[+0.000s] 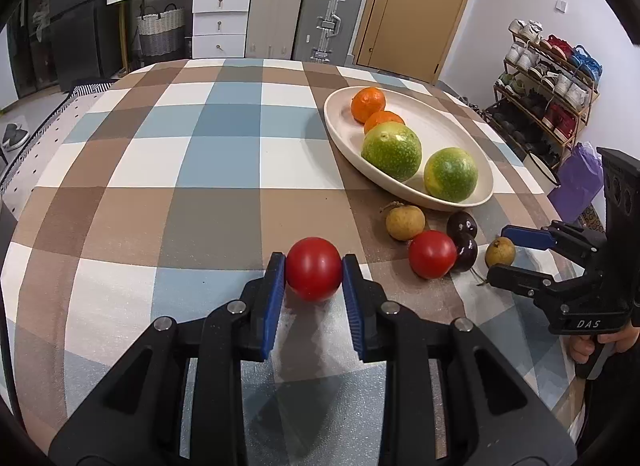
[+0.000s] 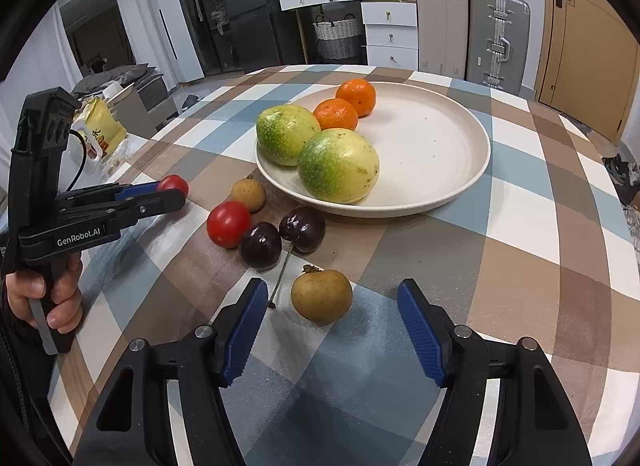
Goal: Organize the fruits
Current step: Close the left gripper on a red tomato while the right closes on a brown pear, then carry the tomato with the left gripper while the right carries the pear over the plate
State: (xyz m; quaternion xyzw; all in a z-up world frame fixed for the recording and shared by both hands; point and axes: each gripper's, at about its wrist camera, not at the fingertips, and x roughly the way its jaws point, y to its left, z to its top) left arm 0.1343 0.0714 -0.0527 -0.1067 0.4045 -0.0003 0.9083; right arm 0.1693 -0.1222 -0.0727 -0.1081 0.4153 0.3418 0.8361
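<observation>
My left gripper is shut on a red tomato at the table surface; it also shows in the right wrist view. My right gripper is open, its jaws on either side of a brown longan, apart from it. A cream plate holds two oranges and two green passion fruits. On the cloth beside the plate lie a second tomato, two dark cherries and another longan.
The table wears a checked brown, blue and white cloth. Behind it stand white drawers, suitcases and a door. A shoe rack is at the right. The table edge curves near both grippers.
</observation>
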